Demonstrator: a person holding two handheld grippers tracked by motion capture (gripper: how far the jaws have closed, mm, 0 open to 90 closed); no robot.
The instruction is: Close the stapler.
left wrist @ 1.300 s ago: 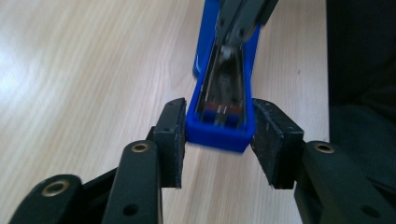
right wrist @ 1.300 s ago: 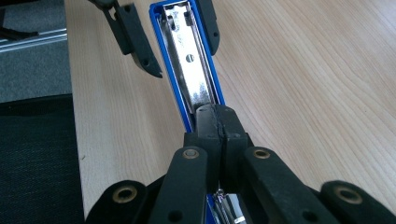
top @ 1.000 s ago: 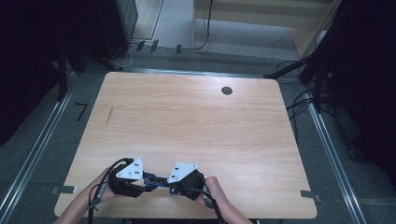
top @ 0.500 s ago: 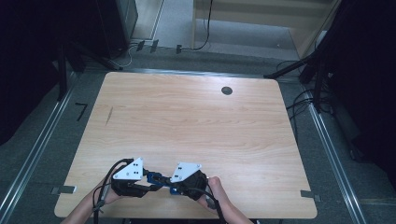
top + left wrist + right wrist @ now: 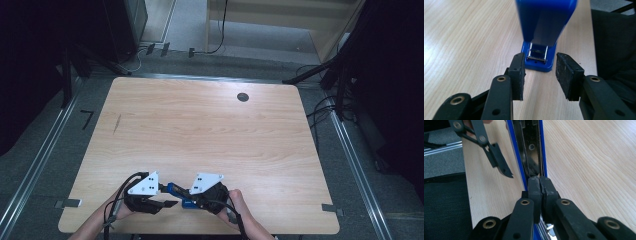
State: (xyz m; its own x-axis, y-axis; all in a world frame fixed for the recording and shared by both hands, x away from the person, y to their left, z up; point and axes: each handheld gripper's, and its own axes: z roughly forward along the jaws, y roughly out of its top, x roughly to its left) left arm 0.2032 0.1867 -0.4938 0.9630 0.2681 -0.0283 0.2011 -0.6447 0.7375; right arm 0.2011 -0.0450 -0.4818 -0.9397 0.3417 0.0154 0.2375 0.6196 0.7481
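Blue stapler [image 5: 176, 192] at near table [image 5: 210, 135] edge, hinged open. Right gripper [image 5: 540, 180] clenched on its metal staple rail [image 5: 531, 147]; left gripper [image 5: 540, 72] released, just before stapler's base. Rigid, light, smooth plastic, likely slippery; hinge swings; grip base sides.

The light wooden surface [image 5: 200, 135] has a small dark round hole [image 5: 243, 97] near 1 o'clock. Grey floor [image 5: 45, 150] lies all around it, with shiny metal rails [image 5: 352, 160] on both sides. Black cables [image 5: 320, 107] curl at 3 o'clock. A pale wooden cabinet [image 5: 280, 22] stands at 12 o'clock (the corners there look very dark).
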